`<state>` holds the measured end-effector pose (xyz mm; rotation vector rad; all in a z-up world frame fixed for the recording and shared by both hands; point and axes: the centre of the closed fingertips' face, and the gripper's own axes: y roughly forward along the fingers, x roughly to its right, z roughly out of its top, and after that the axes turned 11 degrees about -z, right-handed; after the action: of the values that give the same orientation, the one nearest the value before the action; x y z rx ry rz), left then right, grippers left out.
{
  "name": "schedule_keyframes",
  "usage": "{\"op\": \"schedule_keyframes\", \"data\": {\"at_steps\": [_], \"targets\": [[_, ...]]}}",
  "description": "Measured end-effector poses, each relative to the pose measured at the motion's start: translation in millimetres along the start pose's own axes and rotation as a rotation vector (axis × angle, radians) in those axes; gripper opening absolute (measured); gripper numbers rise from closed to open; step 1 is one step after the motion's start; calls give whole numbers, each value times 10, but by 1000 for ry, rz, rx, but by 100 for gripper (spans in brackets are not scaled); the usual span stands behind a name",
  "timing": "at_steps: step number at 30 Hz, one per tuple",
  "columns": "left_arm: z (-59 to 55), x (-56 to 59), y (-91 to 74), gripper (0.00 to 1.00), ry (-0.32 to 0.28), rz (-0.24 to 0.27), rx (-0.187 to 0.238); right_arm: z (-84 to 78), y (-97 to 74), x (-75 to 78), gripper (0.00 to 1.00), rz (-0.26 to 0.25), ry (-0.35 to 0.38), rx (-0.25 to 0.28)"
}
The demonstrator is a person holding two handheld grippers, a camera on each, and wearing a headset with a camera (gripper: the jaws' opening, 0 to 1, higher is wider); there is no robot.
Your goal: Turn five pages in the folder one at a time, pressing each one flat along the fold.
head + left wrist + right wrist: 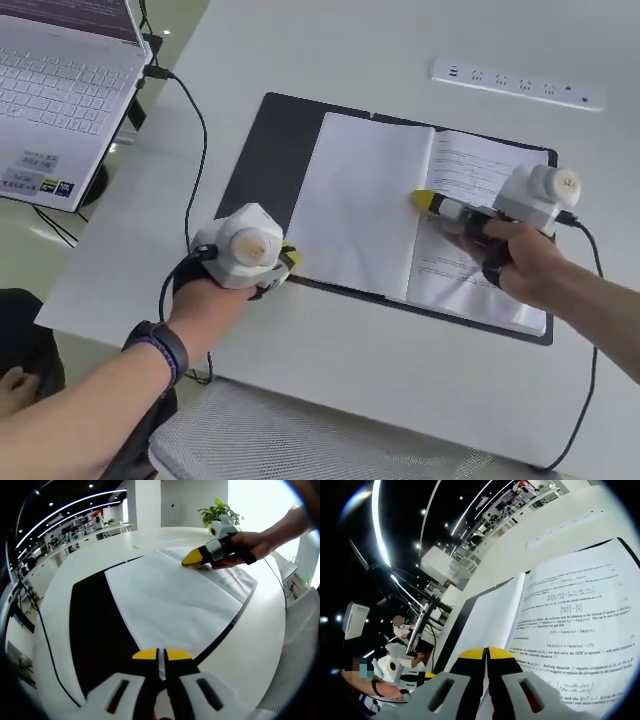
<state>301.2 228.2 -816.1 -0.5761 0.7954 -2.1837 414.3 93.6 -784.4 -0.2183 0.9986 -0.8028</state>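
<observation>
A black folder (262, 160) lies open on the white table. A blank white page (360, 200) covers its left half and a printed page (485, 165) its right. My right gripper (422, 200) is shut, its yellow tips down on the fold between the two pages (486, 653). My left gripper (291, 258) is shut too, its tips at the near left corner of the blank page (161, 654); nothing shows between its jaws. The right gripper (192, 557) also appears at the fold in the left gripper view, and the left gripper (395, 672) appears far left in the right gripper view.
A laptop (60, 90) sits at the table's far left corner, with a black cable (198, 130) running past the folder's left edge. A white power strip (515, 83) lies behind the folder. A mesh chair seat (300, 440) is below the near table edge.
</observation>
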Motion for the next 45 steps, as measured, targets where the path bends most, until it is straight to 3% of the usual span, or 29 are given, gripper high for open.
{"op": "schedule_keyframes", "data": {"at_steps": [7,11,22,28,45], "targets": [[-2,2,-2,2,-4,9,5,163,52,11,0,-10,41,34],[-10,-11,9,2,-5,7,5,368,198,215,0,-27,106,83],[18,41,-45,2,2,9,9,669,452,459,0,-47,192,168],[48,80,-86,1,-4,15,17,863,576,595,0,-75,270,243],[68,74,-97,1,-3,15,21,1105,691,694,0,-91,380,334]]}}
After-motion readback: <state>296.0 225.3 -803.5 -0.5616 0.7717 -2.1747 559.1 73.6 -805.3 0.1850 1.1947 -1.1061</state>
